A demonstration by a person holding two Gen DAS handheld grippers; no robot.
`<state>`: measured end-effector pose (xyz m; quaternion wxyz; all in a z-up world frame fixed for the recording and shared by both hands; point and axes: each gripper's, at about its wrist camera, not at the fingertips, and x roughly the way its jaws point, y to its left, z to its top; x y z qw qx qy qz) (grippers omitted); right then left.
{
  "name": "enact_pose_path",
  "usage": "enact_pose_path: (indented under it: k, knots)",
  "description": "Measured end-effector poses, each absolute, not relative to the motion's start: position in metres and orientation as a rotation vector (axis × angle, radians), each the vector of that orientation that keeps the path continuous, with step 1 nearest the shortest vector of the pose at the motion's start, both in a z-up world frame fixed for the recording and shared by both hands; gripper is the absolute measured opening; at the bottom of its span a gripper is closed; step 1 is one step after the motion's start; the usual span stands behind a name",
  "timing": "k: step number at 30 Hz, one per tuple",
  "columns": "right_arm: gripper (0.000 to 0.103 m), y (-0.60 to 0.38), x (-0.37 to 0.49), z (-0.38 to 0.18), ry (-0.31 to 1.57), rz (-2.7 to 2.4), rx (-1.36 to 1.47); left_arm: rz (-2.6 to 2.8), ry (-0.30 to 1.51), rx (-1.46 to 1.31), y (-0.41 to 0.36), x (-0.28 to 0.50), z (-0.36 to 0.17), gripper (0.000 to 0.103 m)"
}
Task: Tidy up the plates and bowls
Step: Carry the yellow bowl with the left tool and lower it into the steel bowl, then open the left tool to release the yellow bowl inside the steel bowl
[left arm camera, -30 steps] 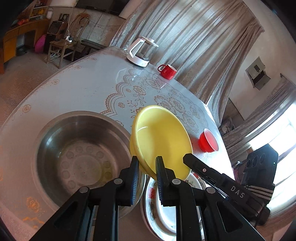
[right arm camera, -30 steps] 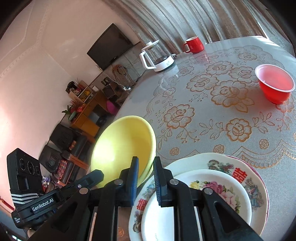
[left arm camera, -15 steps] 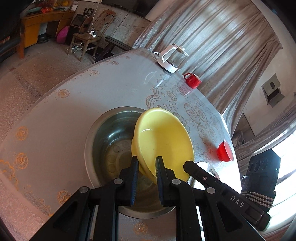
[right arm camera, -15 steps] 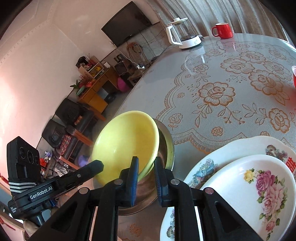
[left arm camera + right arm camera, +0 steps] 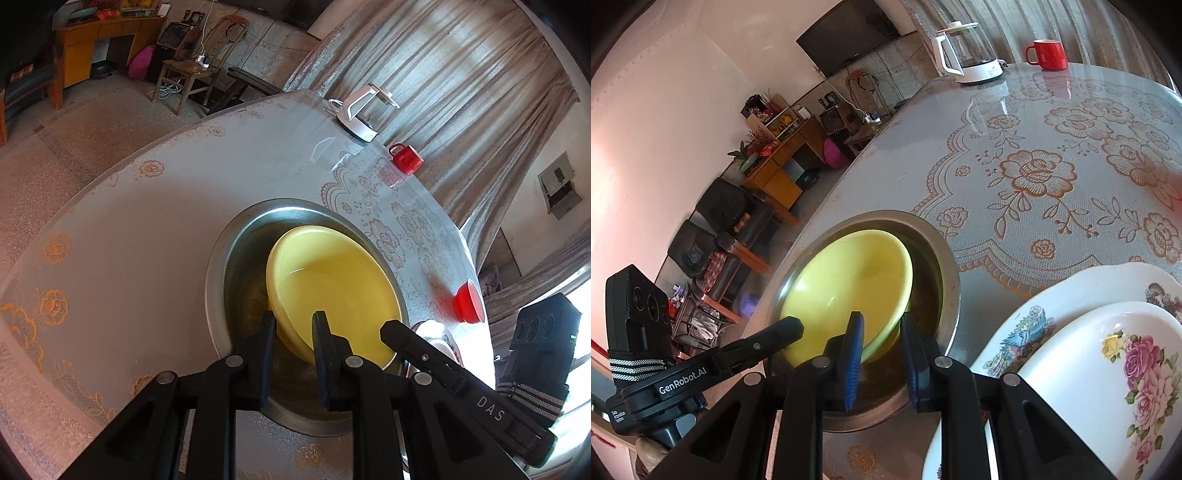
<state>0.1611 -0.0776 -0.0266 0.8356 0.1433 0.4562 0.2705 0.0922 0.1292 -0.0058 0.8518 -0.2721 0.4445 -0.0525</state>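
Left wrist: left gripper (image 5: 293, 334) jaws are clamping the yellow bowl (image 5: 332, 288) rim, now lowering inside the steel basin (image 5: 236, 240), no longer hovering above

Right wrist: right gripper (image 5: 881, 338) jaws are loosening around the rim, so nesting's nearly done, beside the plates (image 5: 1071, 332) at the counter's near edge

"DAS" on the right claw (image 5: 491, 406); "GenRobot.AI" on the left claw (image 5: 683, 384).

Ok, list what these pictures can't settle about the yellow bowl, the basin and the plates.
- Yellow bowl underside and steel basin floor: hidden by the bowl, both views.
- Left gripper and right gripper contact with the rim: unclear.
- Floral plates: cut off by right wrist frame edge; nearly hidden in left wrist view.
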Motion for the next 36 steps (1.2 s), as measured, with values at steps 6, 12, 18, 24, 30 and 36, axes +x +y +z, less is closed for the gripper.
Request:
enact_pose_path:
  k: [6,12,18,24,30,36]
  knots:
    - [0.032,-0.074,0.157,-0.023,0.948,0.559,0.262,-0.088,0.910,-0.540,0.130,0.089,-0.001,0.019]
    - [0.033,-0.072,0.151,-0.021,0.929,0.557,0.221,-0.061,0.905,-0.540,0.131,0.088,-0.003,0.020]
    - [0.034,-0.074,0.150,-0.022,0.920,0.578,0.227,-0.025,0.880,-0.518,0.131,0.086,0.001,0.026]
    - [0.034,-0.076,0.148,-0.022,0.916,0.587,0.240,-0.015,0.855,-0.460,0.126,0.083,0.005,0.032]
    - [0.038,-0.077,0.143,-0.020,0.910,0.599,0.238,-0.024,0.799,-0.362,0.109,0.087,0.016,0.049]
    - [0.039,-0.091,0.137,-0.017,0.887,0.577,0.261,0.003,0.814,-0.241,0.093,0.103,0.012,0.048]
